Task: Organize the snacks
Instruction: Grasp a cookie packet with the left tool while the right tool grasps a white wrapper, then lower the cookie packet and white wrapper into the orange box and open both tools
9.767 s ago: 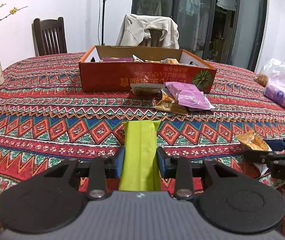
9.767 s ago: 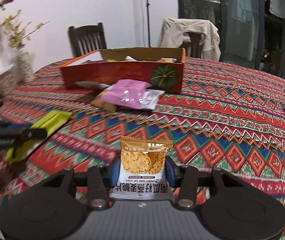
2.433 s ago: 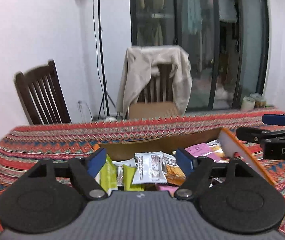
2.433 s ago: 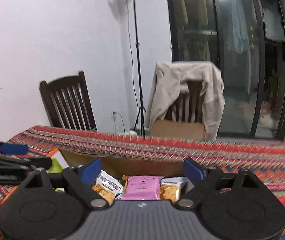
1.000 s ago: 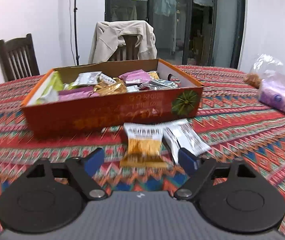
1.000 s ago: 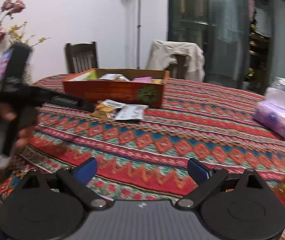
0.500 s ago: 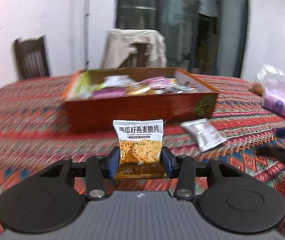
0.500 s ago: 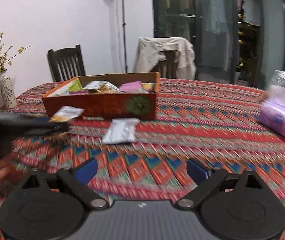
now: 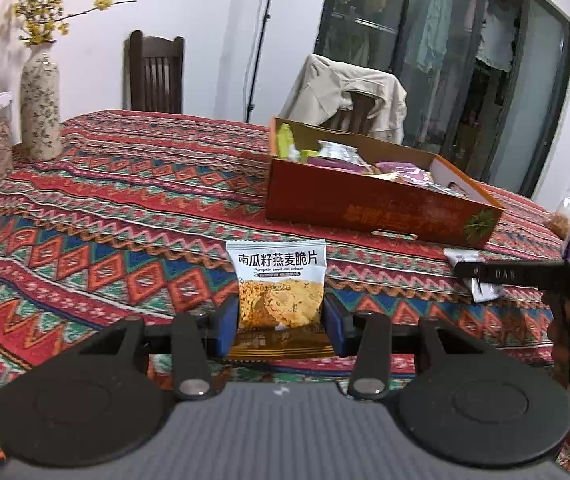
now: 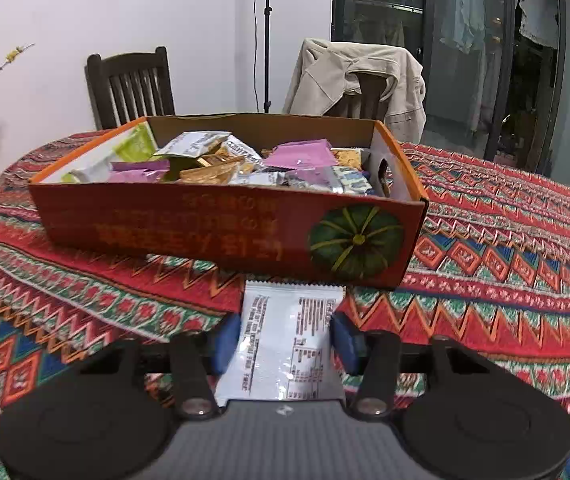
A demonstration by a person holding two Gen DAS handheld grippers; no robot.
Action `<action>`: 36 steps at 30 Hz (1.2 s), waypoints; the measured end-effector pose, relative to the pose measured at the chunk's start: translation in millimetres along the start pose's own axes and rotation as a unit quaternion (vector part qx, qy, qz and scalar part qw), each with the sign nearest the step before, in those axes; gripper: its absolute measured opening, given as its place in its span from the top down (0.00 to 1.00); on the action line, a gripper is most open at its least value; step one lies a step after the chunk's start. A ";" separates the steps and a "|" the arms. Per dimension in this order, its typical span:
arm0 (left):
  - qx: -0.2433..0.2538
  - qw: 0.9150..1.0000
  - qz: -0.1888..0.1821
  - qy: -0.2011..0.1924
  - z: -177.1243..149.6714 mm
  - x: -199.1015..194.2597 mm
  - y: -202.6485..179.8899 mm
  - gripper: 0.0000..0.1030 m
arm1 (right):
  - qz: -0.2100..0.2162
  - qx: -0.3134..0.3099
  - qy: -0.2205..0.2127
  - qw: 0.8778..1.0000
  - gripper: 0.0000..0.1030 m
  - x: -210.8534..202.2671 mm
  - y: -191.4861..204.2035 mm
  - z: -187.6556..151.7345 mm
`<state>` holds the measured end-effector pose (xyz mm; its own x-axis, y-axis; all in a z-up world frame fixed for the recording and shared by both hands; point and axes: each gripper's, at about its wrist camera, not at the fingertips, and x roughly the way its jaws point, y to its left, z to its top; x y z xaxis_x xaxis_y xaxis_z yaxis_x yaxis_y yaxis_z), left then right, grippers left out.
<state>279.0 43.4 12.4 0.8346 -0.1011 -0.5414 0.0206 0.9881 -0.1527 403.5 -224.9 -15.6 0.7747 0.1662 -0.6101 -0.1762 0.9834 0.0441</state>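
Orange cardboard forms the snack box (image 10: pixel 221 232), which sits on the surface (image 10: pixel 505 280) under a red patterned cloth and holds a heap of pink, green, gold and silver packets. In the left wrist view, the left tongs (image 9: pixel 280 326) are clamped on a pumpkin seed oat crisp packet (image 9: pixel 279 288), its white printed top standing upright above the blue pads (image 9: pixel 227 326) and its gold bottom edge tucked between them; the packet is held above the cloth, on the near side of the box (image 9: pixel 369 208) and well apart from it. In the right wrist view, the right tongs (image 10: pixel 285 340) are closed on a white packet (image 10: pixel 287 340) with its fine-print back facing up; the far end of this packet lies just beside the front wall of the box, near the green pumpkin picture. From the left wrist view the right tongs (image 9: pixel 485 276) reach in from the right edge, over that same white packet (image 9: pixel 481 276). A flowered vase (image 9: pixel 41 108) with yellow blossom twigs stands at the far left of the surface, and behind the box a beige jacket (image 10: pixel 357 76) hangs over a chair.
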 end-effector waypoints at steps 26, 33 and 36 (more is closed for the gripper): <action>0.071 0.997 -0.037 -0.001 -18.8 -30.3 -80.7 0.57 | 0.013 0.048 -0.037 0.998 0.53 -148.0 -39.7 -103.0; 0.050 0.998 -0.049 -0.001 -6.4 -30.7 -71.5 0.57 | 0.036 0.029 -0.051 0.998 0.53 -148.5 -26.0 -87.6; 0.047 0.997 -0.066 -0.006 9.2 -22.9 -71.7 0.57 | 0.045 0.021 -0.062 0.997 0.53 -151.5 -25.5 -75.9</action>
<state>263.5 -24.1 43.4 0.8275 -0.2302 -0.5121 0.1815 0.9728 -0.1440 244.5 -280.7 15.7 0.8262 0.2591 -0.5002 -0.2244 0.9658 0.1297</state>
